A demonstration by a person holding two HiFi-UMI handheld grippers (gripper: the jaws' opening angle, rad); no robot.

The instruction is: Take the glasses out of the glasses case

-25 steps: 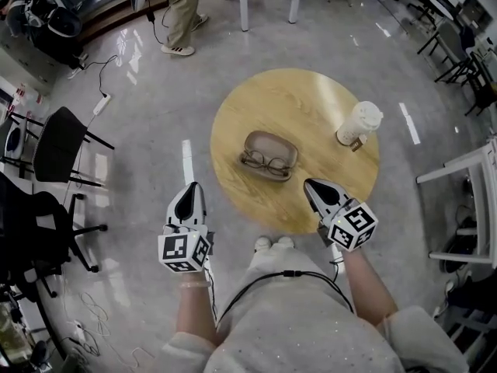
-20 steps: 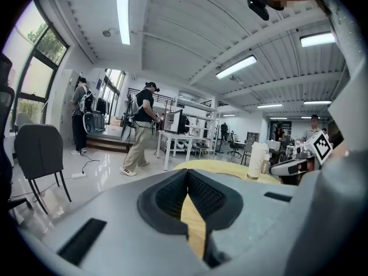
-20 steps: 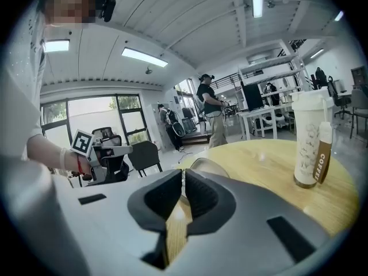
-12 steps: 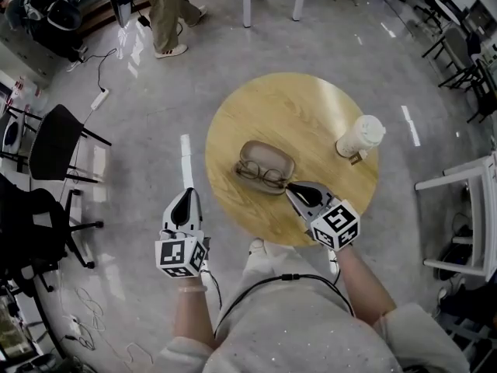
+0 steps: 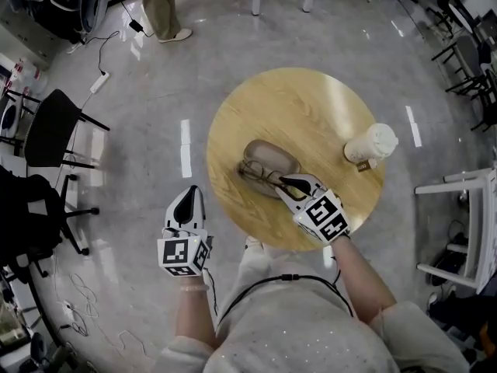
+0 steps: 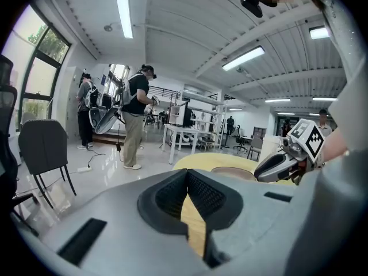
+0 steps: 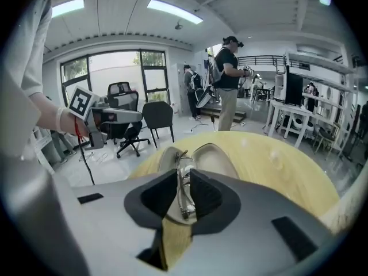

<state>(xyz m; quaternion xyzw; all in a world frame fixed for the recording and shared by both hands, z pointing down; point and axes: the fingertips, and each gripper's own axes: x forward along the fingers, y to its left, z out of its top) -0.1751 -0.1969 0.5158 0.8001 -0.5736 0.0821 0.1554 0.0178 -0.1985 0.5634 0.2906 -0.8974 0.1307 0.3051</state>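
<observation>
Head view: I see the glasses (image 5: pixel 260 176) in the open glasses case (image 5: pixel 273 155) on the table (image 5: pixel 311 103), with my right gripper (image 5: pixel 286 183) at them. Left gripper view: the left gripper (image 6: pixel 187 176) is closed and empty. Right gripper view: the jaws have just been opening and stand apart around the frame.

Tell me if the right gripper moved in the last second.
Yes. The right gripper went from the table's near edge to the glasses case; its fingers have just been opening, glasses between them.
</observation>
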